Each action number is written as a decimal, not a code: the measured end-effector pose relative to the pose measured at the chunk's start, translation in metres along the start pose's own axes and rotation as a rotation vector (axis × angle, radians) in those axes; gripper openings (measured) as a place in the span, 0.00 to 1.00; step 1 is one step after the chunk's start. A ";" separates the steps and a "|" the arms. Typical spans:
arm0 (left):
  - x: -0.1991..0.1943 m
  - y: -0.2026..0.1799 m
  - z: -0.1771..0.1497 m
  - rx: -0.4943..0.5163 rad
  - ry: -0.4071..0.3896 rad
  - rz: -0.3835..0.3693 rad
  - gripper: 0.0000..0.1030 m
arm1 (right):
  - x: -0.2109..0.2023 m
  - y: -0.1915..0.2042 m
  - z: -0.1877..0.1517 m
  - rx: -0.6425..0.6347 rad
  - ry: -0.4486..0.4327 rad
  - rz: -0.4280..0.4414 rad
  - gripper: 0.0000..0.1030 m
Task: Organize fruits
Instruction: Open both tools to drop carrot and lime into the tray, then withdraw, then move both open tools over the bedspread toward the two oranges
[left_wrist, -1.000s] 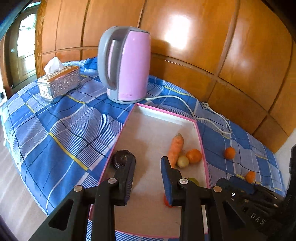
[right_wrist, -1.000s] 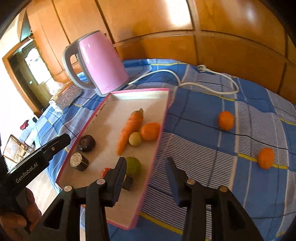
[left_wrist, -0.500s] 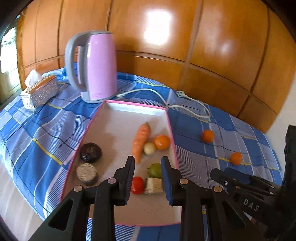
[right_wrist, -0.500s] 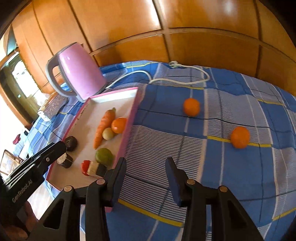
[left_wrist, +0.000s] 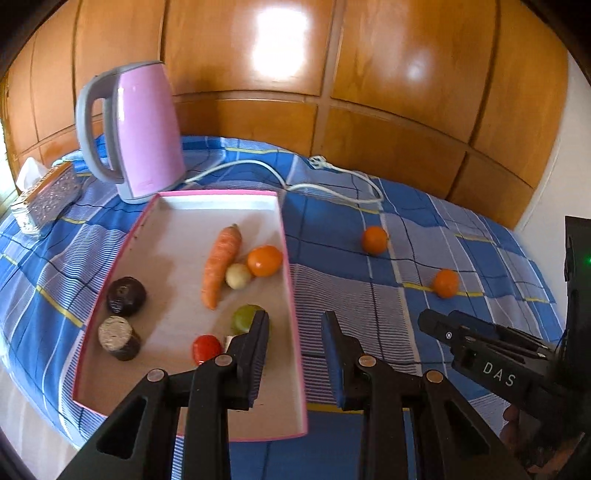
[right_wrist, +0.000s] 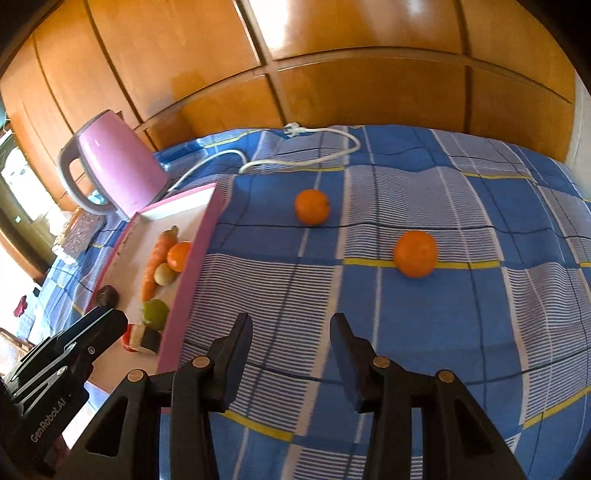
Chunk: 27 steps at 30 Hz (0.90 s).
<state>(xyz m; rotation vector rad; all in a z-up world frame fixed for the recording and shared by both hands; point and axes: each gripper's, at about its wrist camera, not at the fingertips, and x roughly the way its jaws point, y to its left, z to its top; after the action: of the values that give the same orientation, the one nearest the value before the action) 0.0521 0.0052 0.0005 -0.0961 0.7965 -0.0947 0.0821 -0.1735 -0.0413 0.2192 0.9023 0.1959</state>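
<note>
The left gripper hovers over the right rim of the pink-edged tray, its black fingers a narrow gap apart with nothing between them. The right gripper hangs over the striped blue checked cloth, jaws parted somewhat wider and likewise empty. Just beyond the left fingers, inside the flat white tray, lie a glossy red tomato, a round green fruit, two dark stubby cylinders, a tapered carrot, a small pale ball and a smooth orange. Ahead of the right gripper, well apart on the cloth, sit two loose oranges: a nearer one and a farther one. Behind stand a pink plastic kettle, its white cord, and varnished wooden panels.
</note>
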 end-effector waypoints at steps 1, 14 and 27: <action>0.002 -0.003 -0.001 0.004 0.003 -0.003 0.29 | 0.000 -0.003 0.000 0.006 0.000 -0.006 0.43; 0.025 -0.040 -0.006 0.088 0.057 -0.065 0.33 | 0.000 -0.069 -0.005 0.156 0.001 -0.110 0.43; 0.051 -0.061 -0.002 0.120 0.097 -0.084 0.33 | 0.020 -0.086 0.019 0.158 -0.017 -0.127 0.52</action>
<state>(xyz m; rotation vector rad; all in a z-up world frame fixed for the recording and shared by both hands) 0.0832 -0.0613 -0.0294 -0.0113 0.8816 -0.2272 0.1162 -0.2526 -0.0680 0.3082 0.9127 0.0045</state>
